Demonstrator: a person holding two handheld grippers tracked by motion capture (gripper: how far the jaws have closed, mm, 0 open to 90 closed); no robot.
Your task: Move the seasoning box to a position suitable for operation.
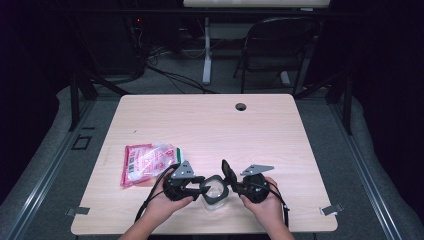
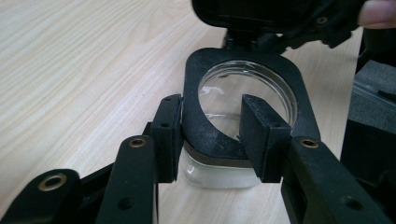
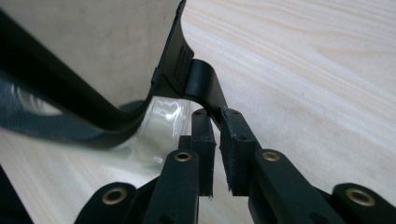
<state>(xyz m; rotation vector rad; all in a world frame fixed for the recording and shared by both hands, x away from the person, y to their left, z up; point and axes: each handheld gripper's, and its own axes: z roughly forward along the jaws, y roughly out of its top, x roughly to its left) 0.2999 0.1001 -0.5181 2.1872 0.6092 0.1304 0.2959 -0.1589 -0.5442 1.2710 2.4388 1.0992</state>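
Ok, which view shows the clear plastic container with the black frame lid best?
The left gripper view: the clear plastic container sits close, its black frame lid seen from above. The high view shows the container small between both grippers; the right gripper view shows a sliver.

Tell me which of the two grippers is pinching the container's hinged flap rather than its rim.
The right gripper: its jaws pinch the raised black flap. The left gripper straddles the clear container's black rim instead.

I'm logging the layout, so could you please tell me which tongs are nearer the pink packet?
Left. The left tongs sit just right of the pink packet, at the clear container; the right tongs are beyond that container, farther away.
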